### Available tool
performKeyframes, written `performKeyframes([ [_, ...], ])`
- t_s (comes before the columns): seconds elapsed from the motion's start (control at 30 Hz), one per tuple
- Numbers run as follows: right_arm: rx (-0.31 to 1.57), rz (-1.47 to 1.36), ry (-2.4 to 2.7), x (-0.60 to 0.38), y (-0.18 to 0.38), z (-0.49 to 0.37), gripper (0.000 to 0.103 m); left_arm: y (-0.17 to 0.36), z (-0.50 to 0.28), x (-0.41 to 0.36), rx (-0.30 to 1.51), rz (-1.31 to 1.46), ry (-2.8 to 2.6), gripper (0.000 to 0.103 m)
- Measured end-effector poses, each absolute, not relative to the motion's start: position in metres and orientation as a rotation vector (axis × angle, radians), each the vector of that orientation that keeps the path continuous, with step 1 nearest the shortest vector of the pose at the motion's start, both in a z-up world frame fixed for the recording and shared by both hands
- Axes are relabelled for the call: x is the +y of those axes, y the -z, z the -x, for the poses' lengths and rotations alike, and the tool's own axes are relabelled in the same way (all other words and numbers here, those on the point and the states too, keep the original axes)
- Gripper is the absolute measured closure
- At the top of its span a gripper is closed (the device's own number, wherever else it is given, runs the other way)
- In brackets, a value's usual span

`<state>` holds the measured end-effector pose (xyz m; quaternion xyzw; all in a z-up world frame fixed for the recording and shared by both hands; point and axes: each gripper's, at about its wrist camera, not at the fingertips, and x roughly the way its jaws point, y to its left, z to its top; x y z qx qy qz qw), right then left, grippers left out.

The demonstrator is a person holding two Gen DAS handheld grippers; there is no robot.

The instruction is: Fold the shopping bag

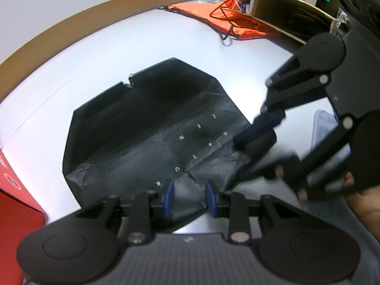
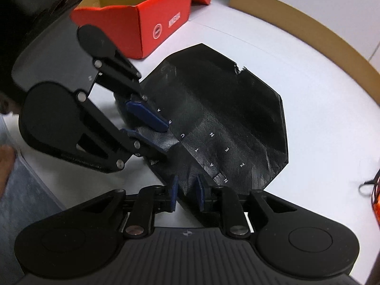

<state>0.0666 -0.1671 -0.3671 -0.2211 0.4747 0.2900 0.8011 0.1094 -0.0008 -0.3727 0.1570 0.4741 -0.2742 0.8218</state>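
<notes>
The black shopping bag lies flat on the white table, already folded into a shape with cut corners, and small white letters run across its near part. The left gripper points steeply down at the near edge of the bag. Its 2 blue pads stand at a narrow gap, and a folded flap of the black material sits between them; in the right wrist view the same gripper shows the flap lying between both blue pads, so it appears to hold this flap. The right gripper also points down, at the near corner of the bag just beside the left one. Its jaws stand partly open, and the edge of the bag passes between the pads, but the pads do not look pressed on it. In the left wrist view the right gripper is blurred, and its tips are over the right side of the bag. Beyond the left jaws, well past the bag, an orange drawstring bag lies near the far edge of the table, with a cardboard box beside it. To the left of the right jaws, behind the left gripper, an open red box stands on the table, close to the far corner of the bag. A hand holds the right gripper at the right edge of the left view.
</notes>
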Motion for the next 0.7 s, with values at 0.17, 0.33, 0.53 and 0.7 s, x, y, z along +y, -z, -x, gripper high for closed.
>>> performKeyframes([
  [0.17,0.987,0.57,-0.64,-0.162,0.373,-0.063,0.056,0.374,-0.11,0.0,1.007,-0.33,0.584,0.071],
  [0.33,0.959,0.67,-0.642,-0.156,0.381,-0.062,0.057,0.375,-0.111,0.003,1.012,-0.323,0.585,0.071],
  [0.53,0.95,0.669,-0.647,-0.16,0.385,-0.064,0.059,0.375,-0.11,0.003,1.015,-0.329,0.584,0.071],
  [0.7,0.964,0.63,-0.653,-0.167,0.386,-0.071,0.06,0.375,-0.106,0.003,1.001,-0.354,0.601,0.064],
])
